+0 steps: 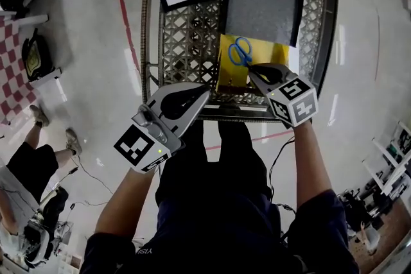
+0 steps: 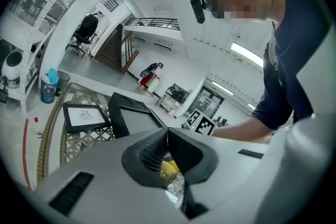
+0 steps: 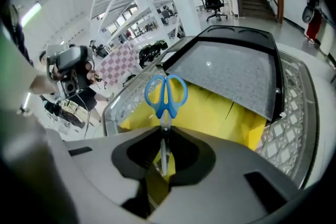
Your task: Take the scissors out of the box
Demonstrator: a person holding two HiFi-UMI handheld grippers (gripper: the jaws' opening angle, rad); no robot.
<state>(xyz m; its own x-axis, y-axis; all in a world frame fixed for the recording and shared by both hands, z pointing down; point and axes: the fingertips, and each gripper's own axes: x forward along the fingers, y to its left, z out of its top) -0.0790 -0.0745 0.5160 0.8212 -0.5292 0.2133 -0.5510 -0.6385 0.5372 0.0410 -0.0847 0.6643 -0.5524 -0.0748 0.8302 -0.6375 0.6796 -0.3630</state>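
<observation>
The scissors (image 3: 166, 99) are sitting blade-first between the jaws of the right gripper (image 3: 164, 136), which is clamping on the blades, while the blue handles are sticking out beyond its tips. Just under and ahead of those tips, the yellow box (image 3: 226, 115) is lying open on the lattice table (image 1: 186, 35), its black lid (image 3: 231, 73) further ahead. The left gripper (image 2: 167, 136) is hovering with jaws together, holding nothing, the table's near edge just ahead of it.

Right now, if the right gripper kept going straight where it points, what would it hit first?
The right gripper, gripping the scissors, would likely meet the yellow box just behind them; depth is unclear.
</observation>
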